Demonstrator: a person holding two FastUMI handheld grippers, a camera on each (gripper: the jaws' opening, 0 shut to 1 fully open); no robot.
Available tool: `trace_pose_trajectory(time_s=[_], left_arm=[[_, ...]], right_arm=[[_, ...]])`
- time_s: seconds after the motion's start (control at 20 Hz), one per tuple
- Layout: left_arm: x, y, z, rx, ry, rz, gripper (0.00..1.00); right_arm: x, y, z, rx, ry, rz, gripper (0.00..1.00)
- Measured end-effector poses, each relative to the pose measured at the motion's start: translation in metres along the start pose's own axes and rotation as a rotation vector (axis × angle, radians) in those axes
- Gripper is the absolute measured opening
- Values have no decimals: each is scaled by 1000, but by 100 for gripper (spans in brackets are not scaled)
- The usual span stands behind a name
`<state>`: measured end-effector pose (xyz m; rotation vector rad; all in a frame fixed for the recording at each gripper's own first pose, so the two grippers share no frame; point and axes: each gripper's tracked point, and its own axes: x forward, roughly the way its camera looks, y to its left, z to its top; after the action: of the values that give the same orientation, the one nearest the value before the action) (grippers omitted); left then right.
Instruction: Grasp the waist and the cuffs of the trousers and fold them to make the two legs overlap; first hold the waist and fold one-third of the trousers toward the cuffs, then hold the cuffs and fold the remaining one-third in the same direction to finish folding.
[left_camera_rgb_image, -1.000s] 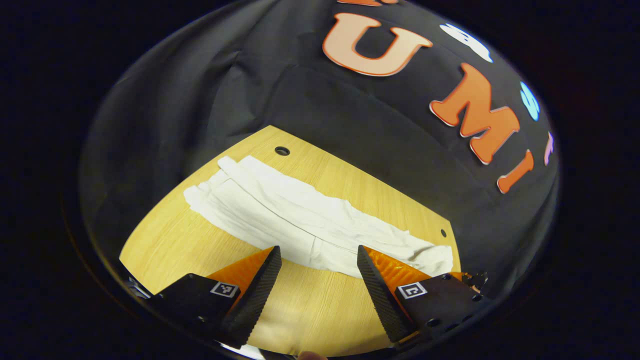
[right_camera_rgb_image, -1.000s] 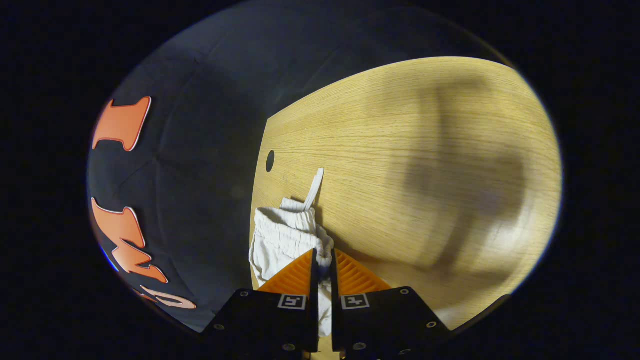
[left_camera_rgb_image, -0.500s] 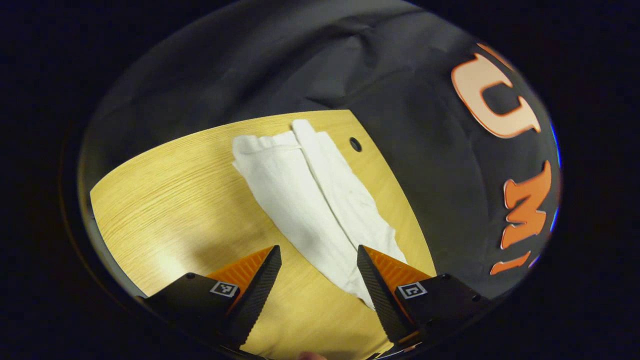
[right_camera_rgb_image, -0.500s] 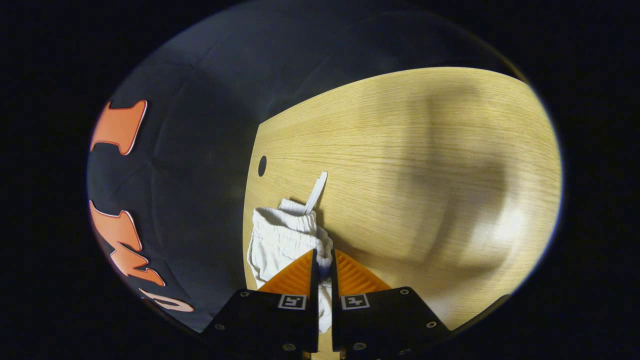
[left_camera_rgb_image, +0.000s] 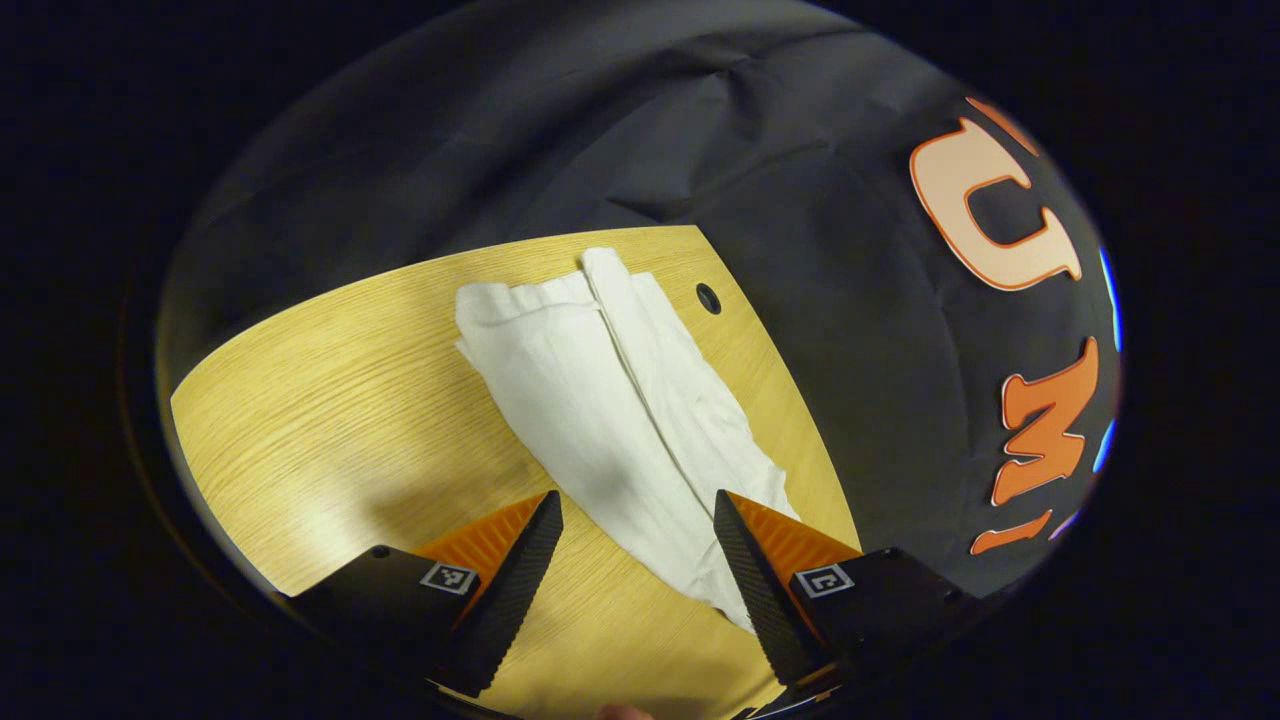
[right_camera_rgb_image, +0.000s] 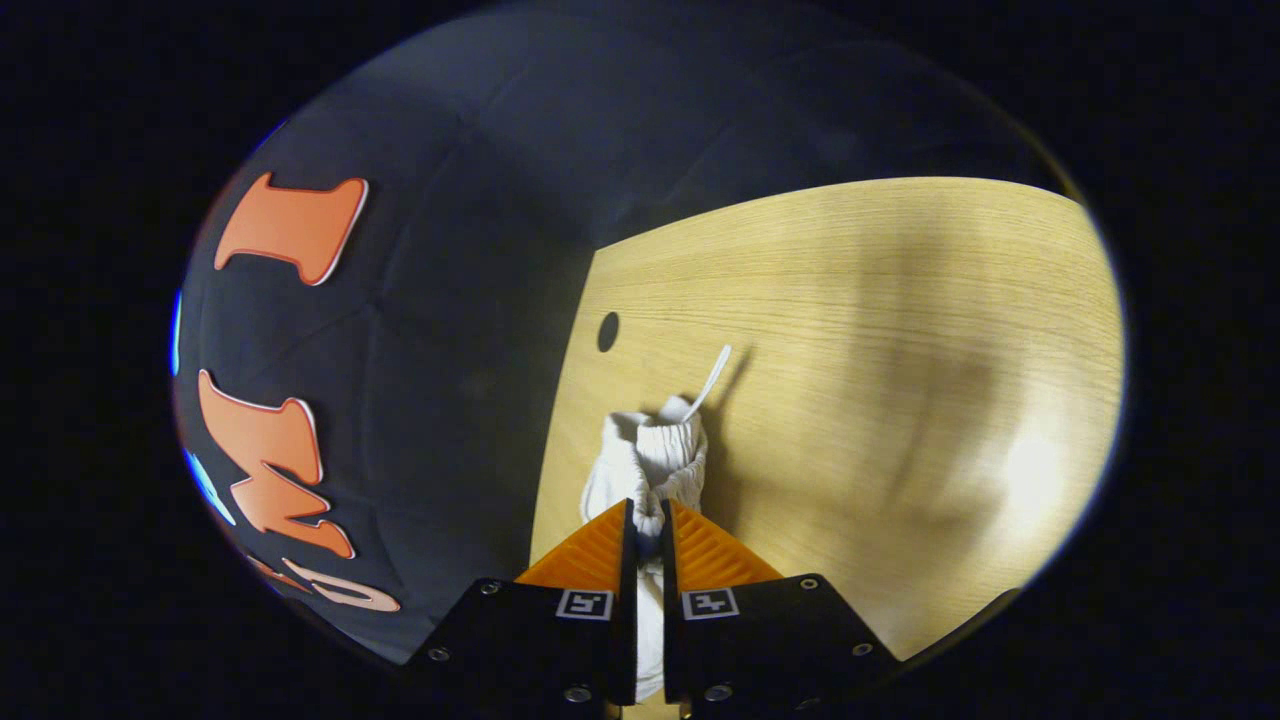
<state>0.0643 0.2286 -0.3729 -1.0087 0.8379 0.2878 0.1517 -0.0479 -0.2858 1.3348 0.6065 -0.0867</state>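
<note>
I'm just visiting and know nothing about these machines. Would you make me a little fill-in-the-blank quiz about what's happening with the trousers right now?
1. The trousers lying on the wooden table are ____ in colour.
2. The right gripper is shut on the trousers' ____, the gathered end with a drawstring.
3. The left gripper has its jaws ____, with trouser cloth lying between them, not yet gripped.

Missing words: white; waist; open
</note>
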Motion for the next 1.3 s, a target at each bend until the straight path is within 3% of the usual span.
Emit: trace_pose_trajectory(time_s=[0.1, 0.25, 0.45, 0.55, 0.6, 0.7, 0.75, 0.85, 0.95, 1.1, 1.2, 1.25, 1.3], left_arm=[[-2, -8, -4, 27, 11, -10, 96], [-2, -15, -7, 49, 28, -27, 96], [-2, -18, -9, 62, 36, -36, 100], [-3, -16, -9, 63, 39, -34, 100], [-2, -17, -9, 63, 41, -33, 100], [-2, -17, -10, 68, 41, -29, 100], [-2, -18, -10, 75, 42, -26, 100], [-2, -18, -11, 89, 40, -27, 99], [1, -20, -13, 104, 46, -23, 99], [4, -22, -16, 112, 54, -11, 99], [6, -25, -19, 122, 58, -7, 99], [6, -26, -19, 131, 58, -5, 99], [8, -28, -20, 140, 58, -5, 99]], right_arm=[[-2, 12, -3, -1, -7, 36, 11], [3, 4, -7, -16, -27, -31, 6], [12, -31, -2, -1, -38, -164, 7], [12, -32, -4, 49, -20, -152, 11], [14, -35, -4, 66, -17, -141, 16], [21, -41, -6, 70, -9, -145, 41], [24, -49, -10, 57, 1, -168, 60], [31, -59, -16, 18, 12, -188, 77], [39, -53, -14, 40, -4, -139, 86], [47, -51, -3, 68, -42, -77, 87], [43, -64, 0, 74, -56, -78, 83], [37, -74, 0, 77, -54, -95, 63], [31, -78, 3, 83, -48, -102, 50]])
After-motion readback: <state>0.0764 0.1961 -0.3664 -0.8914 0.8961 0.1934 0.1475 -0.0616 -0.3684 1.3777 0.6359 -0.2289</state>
